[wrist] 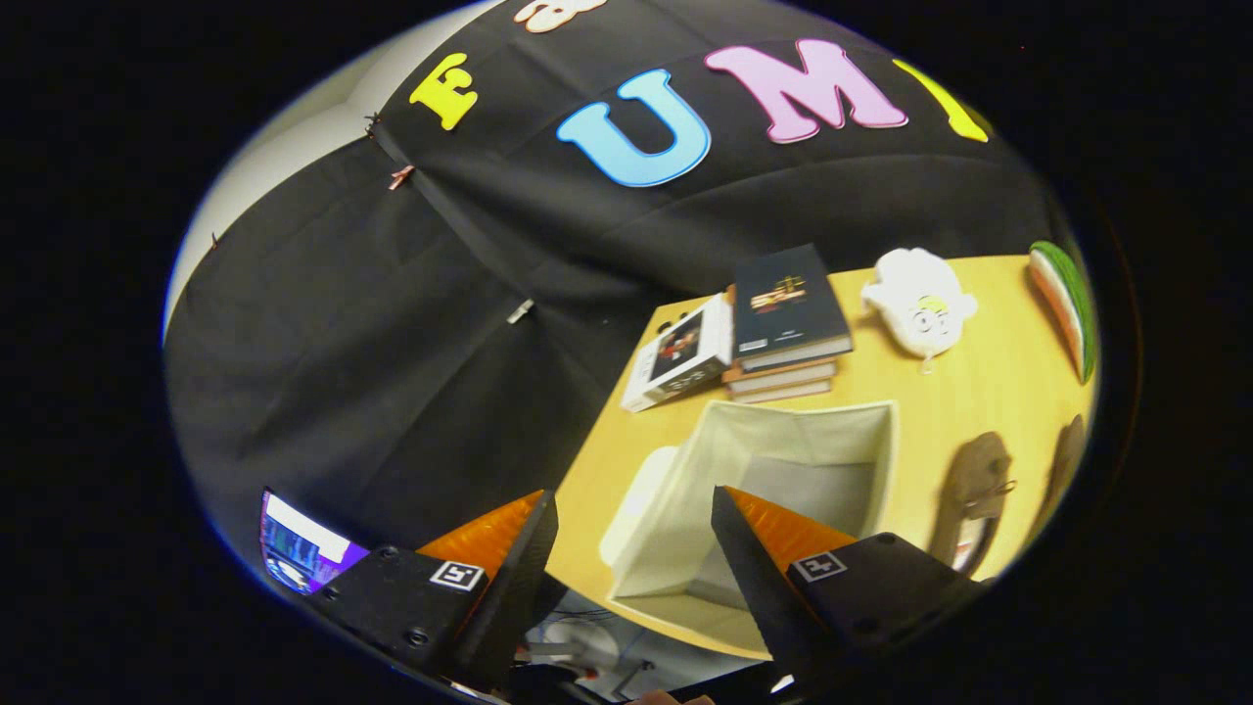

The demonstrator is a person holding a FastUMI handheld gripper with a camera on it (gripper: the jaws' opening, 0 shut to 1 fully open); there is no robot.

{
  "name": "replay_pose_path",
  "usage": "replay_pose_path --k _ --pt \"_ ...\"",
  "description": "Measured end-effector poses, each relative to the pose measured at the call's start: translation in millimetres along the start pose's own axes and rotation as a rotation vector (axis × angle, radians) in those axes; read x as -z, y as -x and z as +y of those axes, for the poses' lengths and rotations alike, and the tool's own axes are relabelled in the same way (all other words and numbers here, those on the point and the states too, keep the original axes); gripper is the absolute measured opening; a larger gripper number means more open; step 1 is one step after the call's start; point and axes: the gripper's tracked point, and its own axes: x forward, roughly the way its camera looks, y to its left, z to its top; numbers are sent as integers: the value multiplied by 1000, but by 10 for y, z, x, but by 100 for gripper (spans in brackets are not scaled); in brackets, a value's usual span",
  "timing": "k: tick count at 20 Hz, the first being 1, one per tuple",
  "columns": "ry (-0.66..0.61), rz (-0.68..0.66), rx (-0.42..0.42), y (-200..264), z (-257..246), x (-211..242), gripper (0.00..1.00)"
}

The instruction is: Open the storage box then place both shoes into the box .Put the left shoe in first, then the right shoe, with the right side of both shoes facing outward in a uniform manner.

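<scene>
A cream fabric storage box (861, 431) stands open on the wooden table (989, 392), its inside bare, and its lid (636, 504) lies against its left side. A brown shoe (974, 480) lies on the table just right of the box, and a second shoe (1062, 465) lies beyond it, mostly cut off. My gripper (634, 509) hangs above the near left part of the box with its fingers spread wide and nothing between them.
Behind the box sits a stack of books (788, 323) with a white boxed item (680, 357) leaning beside it. A white plush toy (920, 299) and a watermelon-slice cushion (1062, 304) lie further right. The table's near edge runs under my fingers.
</scene>
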Motion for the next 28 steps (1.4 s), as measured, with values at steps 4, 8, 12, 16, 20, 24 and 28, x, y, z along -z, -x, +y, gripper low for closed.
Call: replay_pose_path --k 4,8,12,16,20,24,28 --pt "10 -32 184 365 -717 -60 97" --pt "-50 -27 313 643 -1313 1 98" --pt "-30 1 464 950 -2042 206 98" --pt "15 93 559 1090 -2584 531 98" --pt "-13 204 576 1006 -2927 877 98" --pt "-16 278 591 804 -3350 1074 99" --pt "-7 326 573 506 -3534 1145 99"
